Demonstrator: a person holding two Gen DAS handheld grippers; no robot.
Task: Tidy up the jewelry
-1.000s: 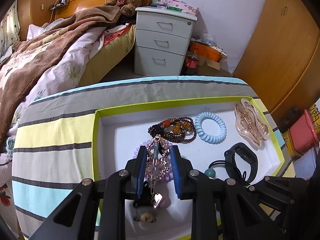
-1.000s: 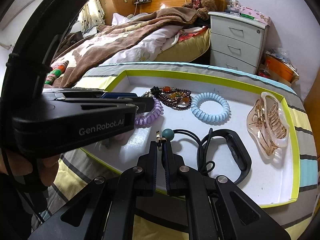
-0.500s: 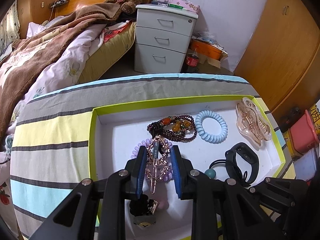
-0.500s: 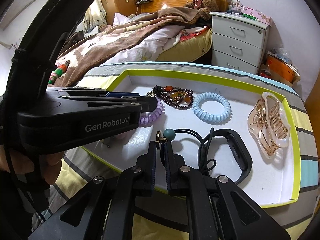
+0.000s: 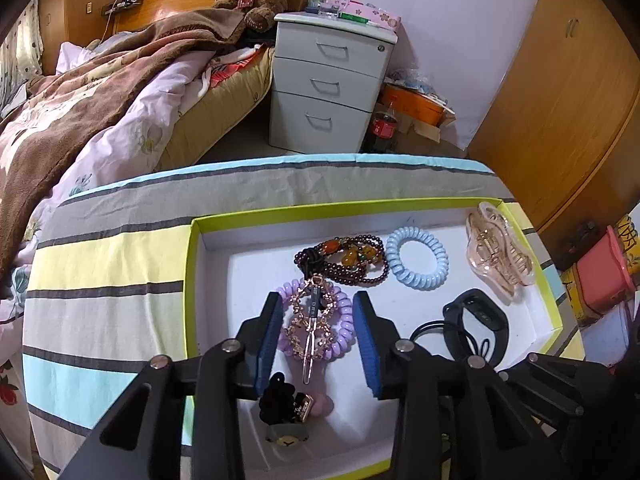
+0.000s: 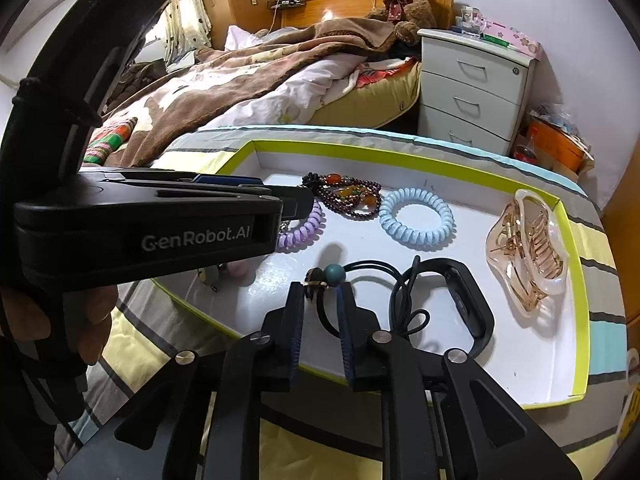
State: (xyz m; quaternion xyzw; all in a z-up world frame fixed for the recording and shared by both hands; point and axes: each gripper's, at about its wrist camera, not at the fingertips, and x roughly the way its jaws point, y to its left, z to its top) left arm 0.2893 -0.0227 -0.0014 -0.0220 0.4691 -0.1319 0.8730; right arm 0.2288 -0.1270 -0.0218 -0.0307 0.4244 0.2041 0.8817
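A white tray with a lime-green rim holds the jewelry. My left gripper is open above a rose-gold hair clip that lies on a purple coil hair tie. My right gripper is open, its fingers on either side of a black elastic hair tie with a teal bead lying on the tray floor. Also in the tray are a dark beaded bracelet, a light blue coil tie, a clear pink claw clip and a black fitness band.
The tray sits on a striped cloth. Small items, a black scrunchie and a pink piece, lie at the tray's near left. A bed, a grey drawer unit and a wooden wardrobe stand behind.
Both grippers have opened. The left let go of the rose-gold clip, which now rests on the purple tie. The right let go of the beaded black hair tie.
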